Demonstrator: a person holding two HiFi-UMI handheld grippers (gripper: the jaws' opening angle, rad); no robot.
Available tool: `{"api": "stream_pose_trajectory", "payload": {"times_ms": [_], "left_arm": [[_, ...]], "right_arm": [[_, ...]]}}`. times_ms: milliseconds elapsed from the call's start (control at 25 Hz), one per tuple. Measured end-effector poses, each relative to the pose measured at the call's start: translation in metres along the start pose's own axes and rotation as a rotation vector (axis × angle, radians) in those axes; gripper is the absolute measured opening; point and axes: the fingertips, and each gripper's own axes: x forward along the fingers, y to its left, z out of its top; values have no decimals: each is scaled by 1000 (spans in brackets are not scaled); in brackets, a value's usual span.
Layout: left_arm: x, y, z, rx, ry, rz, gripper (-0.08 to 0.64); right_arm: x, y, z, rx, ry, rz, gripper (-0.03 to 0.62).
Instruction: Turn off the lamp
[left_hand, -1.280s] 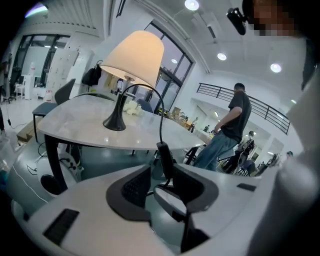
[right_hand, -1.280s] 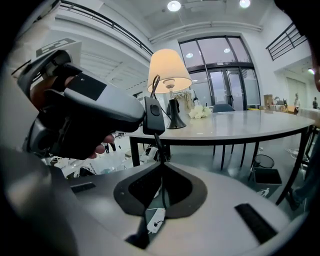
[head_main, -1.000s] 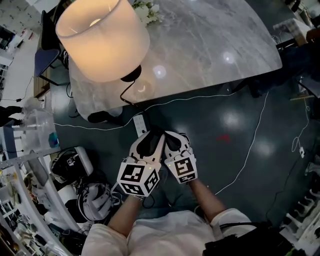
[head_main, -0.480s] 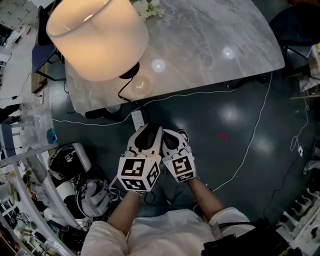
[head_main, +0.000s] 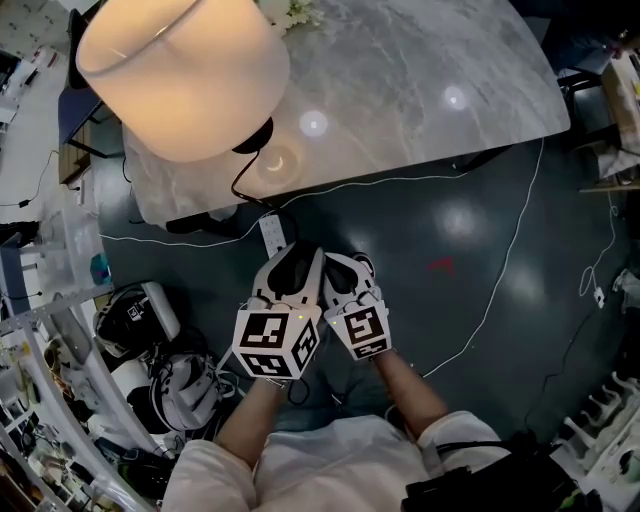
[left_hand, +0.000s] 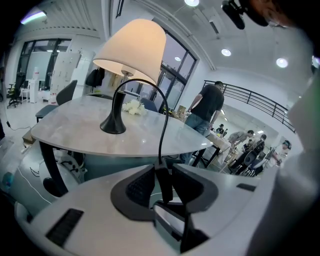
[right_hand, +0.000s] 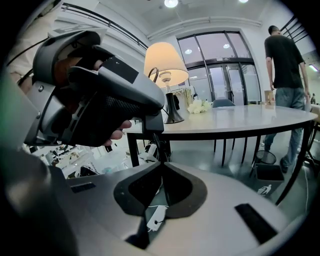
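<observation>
The lamp (head_main: 180, 75) stands lit on the marble table (head_main: 420, 90), its cream shade glowing over a black base (head_main: 255, 135). Its black cord (left_hand: 162, 115) arcs off the table down to my left gripper (left_hand: 162, 172), which is shut on the black inline switch (left_hand: 164, 187). In the head view both grippers hang side by side above the floor, the left gripper (head_main: 290, 262) touching the right gripper (head_main: 345, 265). The right gripper (right_hand: 161, 167) is shut, its tips just below the switch (right_hand: 151, 122), where the cord runs down past them.
A white power strip (head_main: 272, 236) lies on the dark floor under the table edge. A white cable (head_main: 500, 290) trails across the floor at right. Helmets and bags (head_main: 140, 325) crowd the left. A person (right_hand: 287, 75) stands beyond the table.
The head view has shifted slightly. The two grippers stay pressed together in front of the table, and the lamp stays lit.
</observation>
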Motion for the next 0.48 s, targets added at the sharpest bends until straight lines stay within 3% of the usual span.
{"api": "stream_pose_trajectory", "payload": {"times_ms": [480], "left_arm": [[2, -1, -2, -26, -2, -14, 75]], "right_arm": [[5, 6, -5, 8, 9, 10, 11]]}}
